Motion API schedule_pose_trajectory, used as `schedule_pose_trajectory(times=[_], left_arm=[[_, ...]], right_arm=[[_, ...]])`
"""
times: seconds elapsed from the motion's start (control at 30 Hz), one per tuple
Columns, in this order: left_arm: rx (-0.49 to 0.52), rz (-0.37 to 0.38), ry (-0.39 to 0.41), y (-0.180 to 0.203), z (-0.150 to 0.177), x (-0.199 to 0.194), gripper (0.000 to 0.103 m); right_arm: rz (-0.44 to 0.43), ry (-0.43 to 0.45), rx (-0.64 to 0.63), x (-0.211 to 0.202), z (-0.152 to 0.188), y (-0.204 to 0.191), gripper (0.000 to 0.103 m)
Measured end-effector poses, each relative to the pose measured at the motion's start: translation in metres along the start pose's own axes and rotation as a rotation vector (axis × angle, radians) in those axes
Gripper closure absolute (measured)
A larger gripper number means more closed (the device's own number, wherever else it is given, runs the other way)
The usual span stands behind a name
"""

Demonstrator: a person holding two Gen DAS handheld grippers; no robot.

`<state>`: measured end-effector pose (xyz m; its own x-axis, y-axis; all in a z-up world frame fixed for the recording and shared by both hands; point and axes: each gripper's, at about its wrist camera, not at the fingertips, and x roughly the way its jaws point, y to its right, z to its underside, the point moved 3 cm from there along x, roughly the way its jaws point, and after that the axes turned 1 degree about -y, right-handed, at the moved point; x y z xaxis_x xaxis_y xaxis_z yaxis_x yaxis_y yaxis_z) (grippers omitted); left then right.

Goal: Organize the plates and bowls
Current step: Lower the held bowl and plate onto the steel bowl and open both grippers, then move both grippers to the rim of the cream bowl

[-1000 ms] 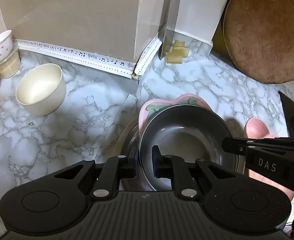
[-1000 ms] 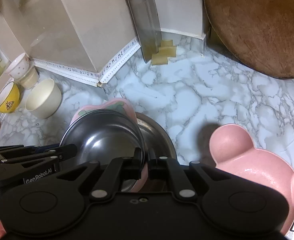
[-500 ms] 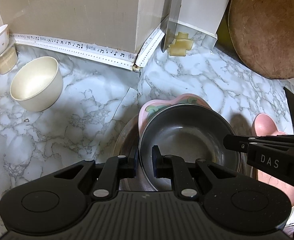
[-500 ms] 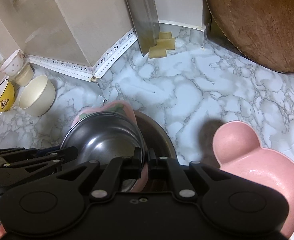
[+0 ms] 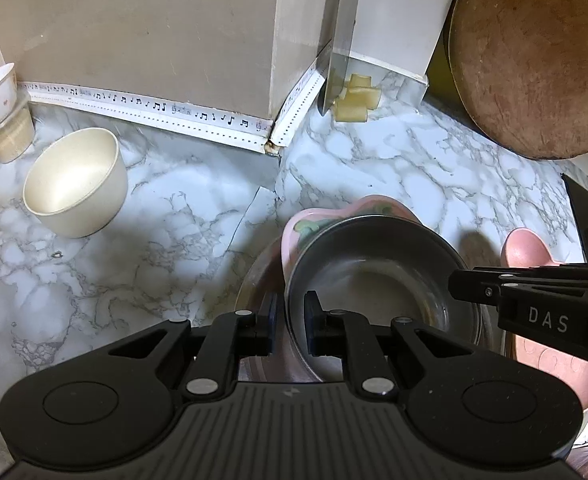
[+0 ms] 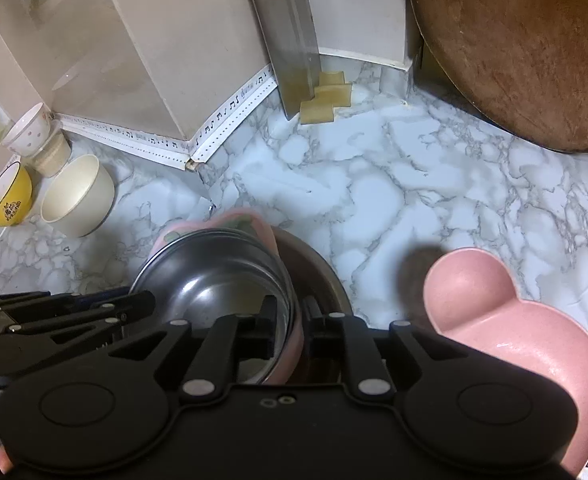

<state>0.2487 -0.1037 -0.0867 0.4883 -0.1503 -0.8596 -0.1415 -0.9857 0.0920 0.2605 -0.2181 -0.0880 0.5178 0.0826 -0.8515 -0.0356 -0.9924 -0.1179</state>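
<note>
Now the left gripper (image 5: 290,320) clamps the steel bowl (image 5: 378,276) rim; the right gripper (image 6: 290,320) has just loosened around it.

The counter (image 6: 394,184) looks like glossy white marble veined grey, perhaps a stuck-on film, since a seam lifts near the corner. The steel bowl (image 5: 378,276) is smooth metal with a dull shine, and the wider pan (image 6: 322,276) under it is metal too. The plate (image 5: 322,220) between them is glossy pink with a green print. The bear plate (image 6: 506,320) is smooth matt pink, plastic by its look. The cream bowl (image 5: 76,182) has a matt satin surface. The board (image 5: 534,52) is rough, worn brown wood. The cleaver (image 6: 292,36) blade is brushed metal. Both grippers are matt black plastic.
</note>
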Motion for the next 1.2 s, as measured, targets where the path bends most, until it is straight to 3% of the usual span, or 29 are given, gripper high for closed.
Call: schedule_pose_trajectory(times=[0.57,0.63,0.77,0.97,1.13,1.2], left_arm=[[0.027,0.068,0.104,-0.015,0.006,-0.049,0.088],[0.026,0.078,0.124,-0.019,0.008,-0.057,0.084],[0.007,0.082,0.193,-0.031,0.010,-0.075,0.038],[-0.032,0.082,0.246,-0.062,0.009,-0.097,0.035],[-0.059,0.049,0.275,-0.092,0.009,-0.109,0.033],[-0.080,0.032,0.292,-0.106,0.008,-0.112,0.028]], right_arm=[[-0.028,0.114,-0.071,-0.046,0.005,-0.029,0.056],[-0.037,0.129,-0.079,-0.053,0.006,-0.034,0.053],[-0.053,0.156,-0.097,-0.064,0.008,-0.044,0.047],[-0.077,0.204,-0.135,-0.081,0.007,-0.064,0.038],[-0.102,0.247,-0.169,-0.090,0.004,-0.083,0.020],[-0.123,0.257,-0.184,-0.092,0.002,-0.092,0.015]])
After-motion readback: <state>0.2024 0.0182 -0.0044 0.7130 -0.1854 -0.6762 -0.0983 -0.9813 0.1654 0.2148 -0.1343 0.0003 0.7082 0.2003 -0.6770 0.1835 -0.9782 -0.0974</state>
